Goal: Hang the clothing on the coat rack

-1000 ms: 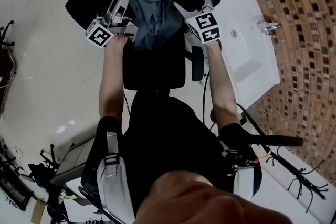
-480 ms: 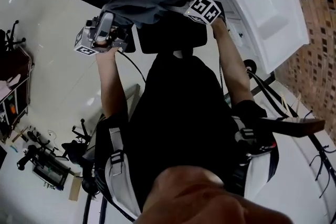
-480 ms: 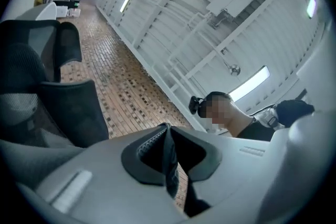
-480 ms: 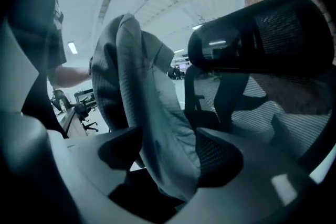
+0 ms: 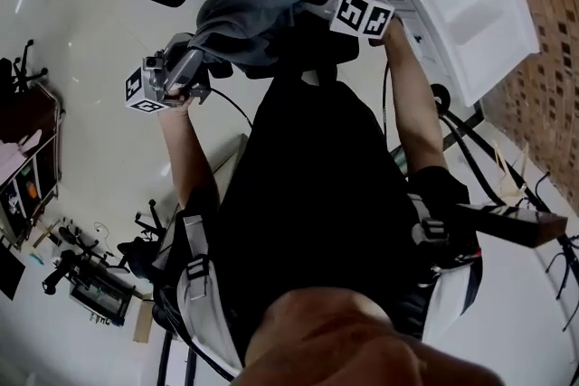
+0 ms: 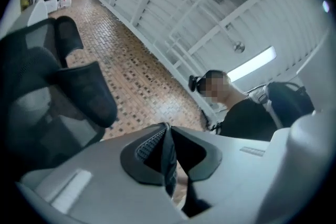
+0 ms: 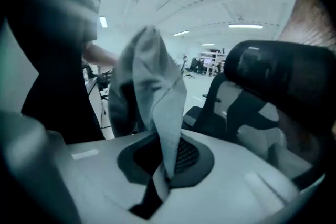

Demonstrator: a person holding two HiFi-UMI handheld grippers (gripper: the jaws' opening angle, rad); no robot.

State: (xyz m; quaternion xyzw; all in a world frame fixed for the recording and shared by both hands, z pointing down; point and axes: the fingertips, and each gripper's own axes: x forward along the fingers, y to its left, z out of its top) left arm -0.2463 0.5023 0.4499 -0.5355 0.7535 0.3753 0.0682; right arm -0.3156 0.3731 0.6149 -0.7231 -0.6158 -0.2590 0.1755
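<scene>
A soft, crumpled grey garment is held between both grippers in front of the person. The left gripper is clamped on a thin, perhaps folded, edge; the right gripper, just closed, pinches a draped corner.

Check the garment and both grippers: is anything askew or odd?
Nothing looks spilled or damaged. The grey garment hangs bunched, not spread, between the left gripper and the right gripper, both shut on folds of it; the right one's jaws have just closed.
</scene>
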